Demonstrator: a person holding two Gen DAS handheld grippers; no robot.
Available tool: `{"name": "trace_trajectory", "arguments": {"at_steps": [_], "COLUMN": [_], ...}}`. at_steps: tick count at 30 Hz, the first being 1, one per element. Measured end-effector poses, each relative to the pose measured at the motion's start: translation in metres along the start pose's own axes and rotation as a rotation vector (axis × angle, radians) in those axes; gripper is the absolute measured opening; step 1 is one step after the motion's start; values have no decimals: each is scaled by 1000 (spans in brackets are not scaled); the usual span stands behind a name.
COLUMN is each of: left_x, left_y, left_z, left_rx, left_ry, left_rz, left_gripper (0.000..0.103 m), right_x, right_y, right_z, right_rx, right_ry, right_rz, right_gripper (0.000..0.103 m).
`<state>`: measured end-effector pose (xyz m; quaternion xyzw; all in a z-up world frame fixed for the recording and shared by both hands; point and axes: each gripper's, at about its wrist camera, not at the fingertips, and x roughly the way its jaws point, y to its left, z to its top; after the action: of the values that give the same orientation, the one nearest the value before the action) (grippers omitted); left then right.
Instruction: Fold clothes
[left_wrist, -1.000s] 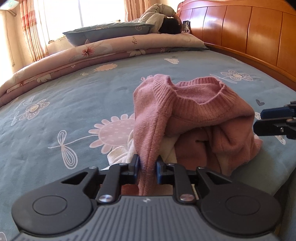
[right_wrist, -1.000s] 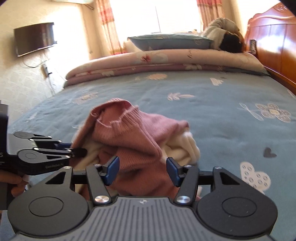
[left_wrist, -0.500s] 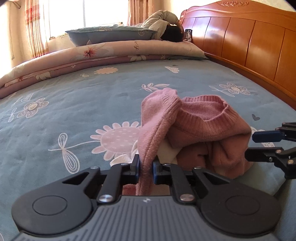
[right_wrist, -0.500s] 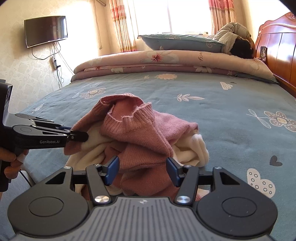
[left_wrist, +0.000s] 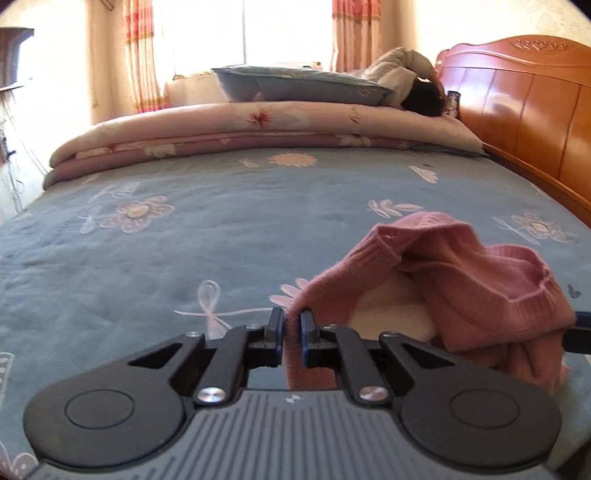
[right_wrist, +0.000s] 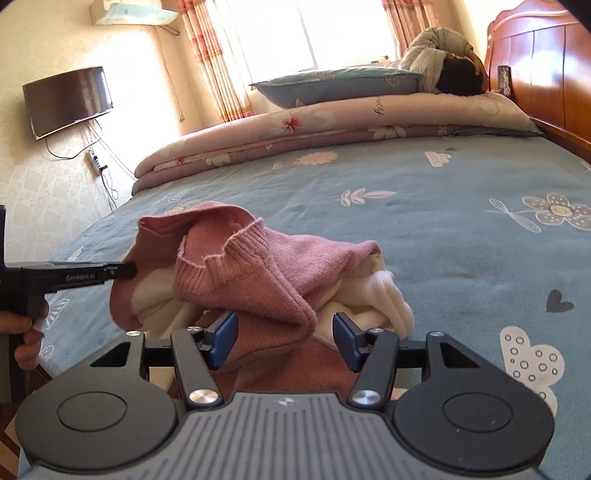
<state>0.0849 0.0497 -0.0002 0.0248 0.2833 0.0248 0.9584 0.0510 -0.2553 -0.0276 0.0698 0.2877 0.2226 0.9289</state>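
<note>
While my left claw (left_wrist: 291, 326) is clenched on an edge of the pink sweater (left_wrist: 461, 280), my right claw (right_wrist: 284, 334) stands released, its blue pads wide apart with a fold of the same knit lying between them, not pinched. The sweater sits in a crumpled heap on the blue flowered bed sheet (left_wrist: 184, 240), near the bed's front edge, with a cream lining (right_wrist: 373, 299) showing under the pink. From the right wrist view, my left claw reaches in from the left and its tip meets the heap's left side, with my hand (right_wrist: 26, 336) on its handle. At the far end of the bed lie a folded pink quilt (left_wrist: 258, 129) and a blue pillow (left_wrist: 299, 85) on top of it, beside the wooden headboard (left_wrist: 524, 107).
</note>
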Motion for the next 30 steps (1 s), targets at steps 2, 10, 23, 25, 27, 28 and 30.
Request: {"name": "trace_trajectory", "arguments": {"at_steps": [2, 10, 23, 25, 27, 28, 30], "left_x": [-3, -3, 46, 53, 50, 48, 42], "left_y": [11, 43, 26, 30, 30, 28, 23], "left_z": [0, -13, -32, -36, -35, -33, -25], "left_rx": [4, -58, -96, -163, -169, -161, -106], "left_ry": [-25, 39, 181, 200, 183, 173, 151], "left_rz": [91, -133, -432, -476, -475, -470, -423], "left_gripper": [0, 8, 56, 46, 20, 12, 7], "right_x": [-1, 17, 30, 31, 32, 30, 25], "right_y": [7, 21, 14, 14, 16, 18, 21], "right_z": [2, 12, 19, 20, 20, 23, 31], "right_rx": [-48, -293, -372, -384, -410, -424, -453], "right_ry": [-21, -32, 67, 83, 105, 105, 91], "right_rz": [9, -14, 119, 138, 110, 93, 56], "right_gripper": [62, 62, 44, 36, 24, 22, 19]}}
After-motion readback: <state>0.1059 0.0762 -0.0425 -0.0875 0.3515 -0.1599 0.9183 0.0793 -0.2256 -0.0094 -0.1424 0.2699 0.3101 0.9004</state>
